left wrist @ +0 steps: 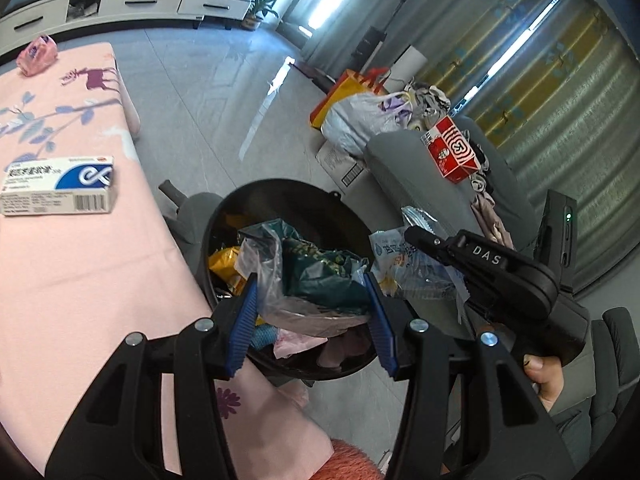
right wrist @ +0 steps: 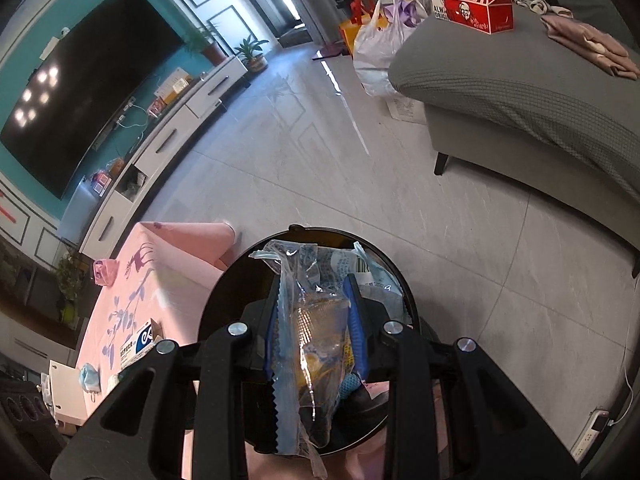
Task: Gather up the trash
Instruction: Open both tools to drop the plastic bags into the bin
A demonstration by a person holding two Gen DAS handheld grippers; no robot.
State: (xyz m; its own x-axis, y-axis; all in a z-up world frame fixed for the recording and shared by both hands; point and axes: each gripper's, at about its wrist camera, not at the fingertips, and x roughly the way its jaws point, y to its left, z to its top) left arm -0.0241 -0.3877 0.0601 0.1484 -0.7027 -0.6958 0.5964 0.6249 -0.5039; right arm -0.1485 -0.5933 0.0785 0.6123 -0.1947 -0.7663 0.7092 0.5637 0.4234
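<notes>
A round black bin (left wrist: 280, 186) (right wrist: 224, 284) stands on the floor beside the pink-clothed table (left wrist: 80, 280), holding several wrappers. My left gripper (left wrist: 312, 320) hangs over it, blue pads pressed on a crumpled bundle of clear plastic and dark green wrapper (left wrist: 316, 272). My right gripper (right wrist: 314, 316) is also above the bin, shut on a clear blue-printed plastic bag (right wrist: 308, 344) with something yellowish inside. In the left wrist view the right gripper (left wrist: 416, 240) comes in from the right with that bag (left wrist: 400, 264) hanging over the bin's rim.
A white and blue medicine box (left wrist: 60, 186) and a pink tissue pack (left wrist: 36, 54) lie on the table. A grey sofa (right wrist: 500, 92) carries a red carton (right wrist: 468, 0) and clothes. Full plastic bags (left wrist: 360, 120) stand on the tiled floor. A person's hand (left wrist: 544, 376) holds the right gripper.
</notes>
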